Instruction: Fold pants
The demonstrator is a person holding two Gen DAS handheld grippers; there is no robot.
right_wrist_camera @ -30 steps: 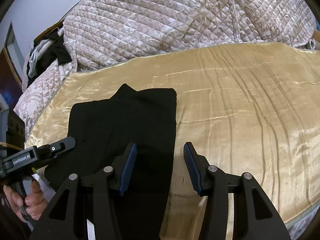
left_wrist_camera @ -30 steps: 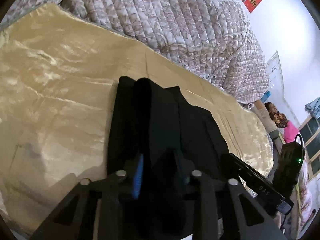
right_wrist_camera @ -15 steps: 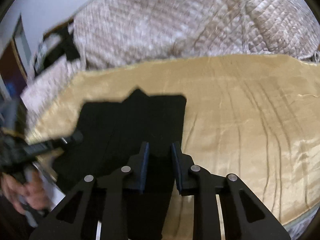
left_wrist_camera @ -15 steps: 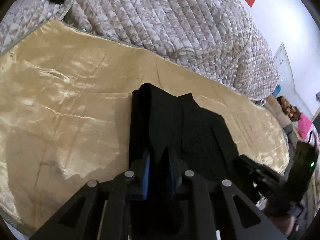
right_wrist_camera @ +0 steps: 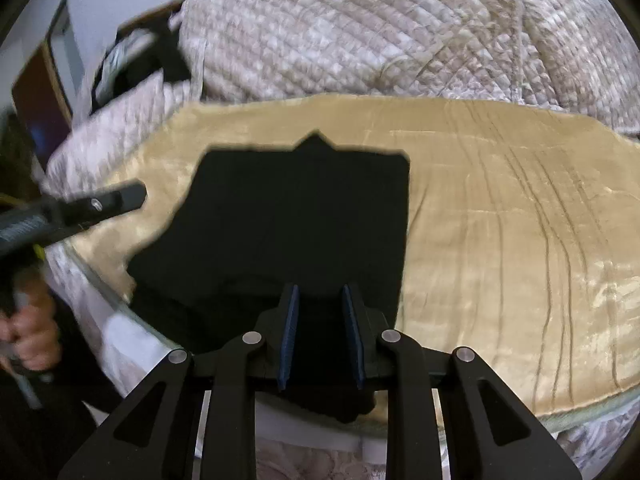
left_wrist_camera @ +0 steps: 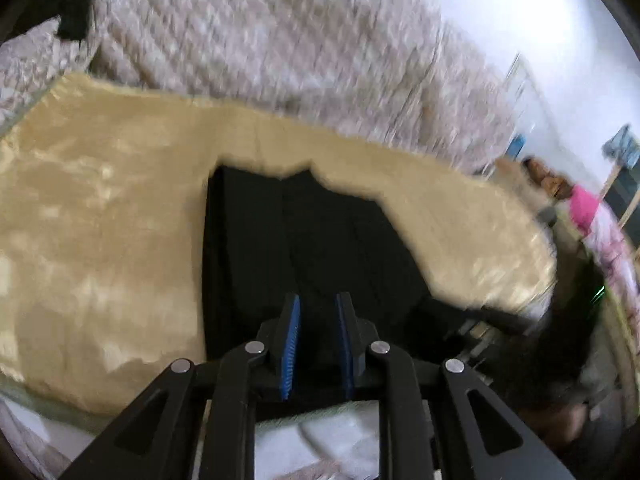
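Note:
The black pants (left_wrist_camera: 304, 240) lie folded on a golden satin blanket (left_wrist_camera: 100, 240), with their near edge hanging over the bed's front. My left gripper (left_wrist_camera: 317, 312) is shut on the near edge of the pants, black cloth between its blue pads. In the right wrist view the pants (right_wrist_camera: 296, 216) form a dark block on the blanket (right_wrist_camera: 500, 220). My right gripper (right_wrist_camera: 321, 304) is shut on their near right edge. The left gripper's body (right_wrist_camera: 72, 210) shows at the left of that view, held by a hand (right_wrist_camera: 30, 332).
A quilted floral bedspread (right_wrist_camera: 380, 40) is heaped behind the blanket. A pile of clothes (right_wrist_camera: 132, 56) lies at the far left. A person in pink (left_wrist_camera: 580, 204) is at the right by a white wall. The bed's front edge (right_wrist_camera: 580, 412) runs close below the grippers.
Both grippers closed on the pants' near edge: the right was open a second ago. Both have pulled back toward the bed's front, drawing the pants' near edge over it.

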